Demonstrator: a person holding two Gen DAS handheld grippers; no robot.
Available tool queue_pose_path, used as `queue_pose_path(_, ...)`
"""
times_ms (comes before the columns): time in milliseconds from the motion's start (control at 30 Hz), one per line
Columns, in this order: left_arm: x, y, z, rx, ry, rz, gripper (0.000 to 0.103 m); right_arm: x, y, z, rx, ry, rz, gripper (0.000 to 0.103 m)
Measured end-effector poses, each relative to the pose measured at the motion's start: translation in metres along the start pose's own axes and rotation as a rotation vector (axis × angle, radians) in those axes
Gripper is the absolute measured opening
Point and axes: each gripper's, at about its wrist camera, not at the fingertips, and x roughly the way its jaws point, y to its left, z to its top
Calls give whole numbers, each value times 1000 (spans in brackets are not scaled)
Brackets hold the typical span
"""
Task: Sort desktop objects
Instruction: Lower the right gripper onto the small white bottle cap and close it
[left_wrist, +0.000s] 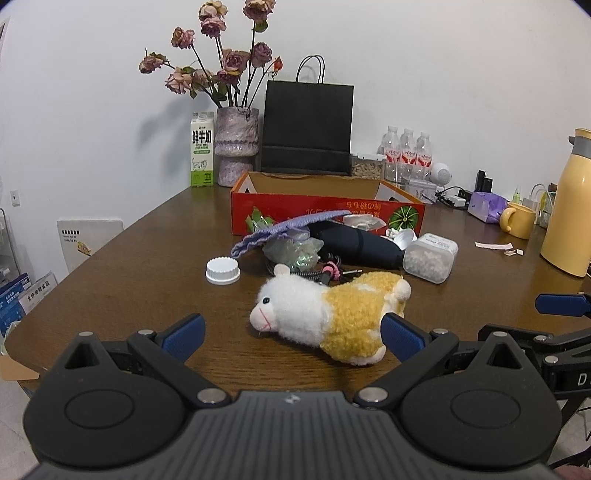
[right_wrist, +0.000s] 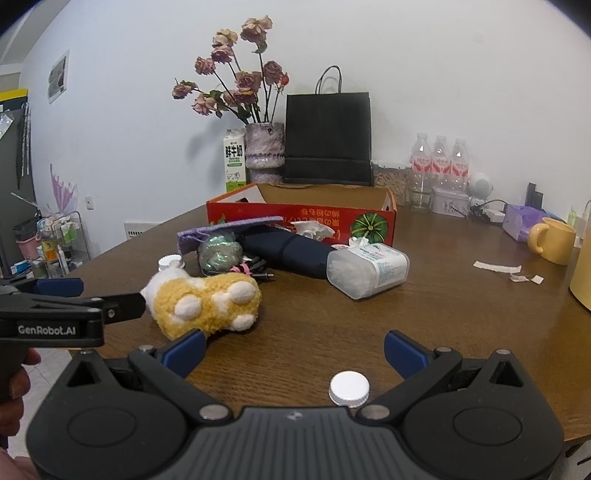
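A white and yellow plush hamster (left_wrist: 321, 314) lies on its side on the brown table (left_wrist: 147, 266). My left gripper (left_wrist: 293, 338) stands open around its near end, the right pad close to its yellow rump. From the right wrist view the plush (right_wrist: 207, 302) shows its paws, and the left gripper (right_wrist: 96, 295) reaches it from the left. My right gripper (right_wrist: 294, 350) is open over bare table, with a white bottle cap (right_wrist: 349, 387) lying between its fingers near the base. The right gripper (left_wrist: 546, 321) shows at the left wrist view's right edge.
Behind the plush lie a second white cap (left_wrist: 222, 270), a purple cloth (left_wrist: 280, 230), a dark folded umbrella (left_wrist: 354, 245), a cable and a clear tub (left_wrist: 430, 258). An open red box (left_wrist: 327, 214) stands farther back. A yellow mug (left_wrist: 517, 221) and flask (left_wrist: 569, 206) stand right.
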Motion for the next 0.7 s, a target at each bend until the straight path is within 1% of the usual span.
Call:
queue_pose_path(200,7,0,-5,-3,28,-8,103,9,-8,-6,12,33,-16,103)
queue_pose_path(300,11,-1,-8,-4,48,-13,103,16,-13,-12,18,52,-27,100)
queue_pose_path(367,13,-1,-10,-4,58,-14,103,21,-17,-15,23,65,-32,93)
queue_pose_path(400,15,-2,-11,-4,62,-15,103,23,-19,-17,25,72,-31,92)
queue_pose_path(500,18,-3,-12,-5,74,-14,103,30,-22,-22,33,85,-31,84)
queue_pose_path(600,24,-6,-13,-5,84,-15,103,34,-24,-25,34,93,-25,74)
queue_pose_path(633,26,-7,-13,-4,88,-15,103,35,-23,-26,27,86,-29,70)
queue_pose_path(700,29,-10,-12,0,90,-20,103,35,-22,-28,10,76,-37,58)
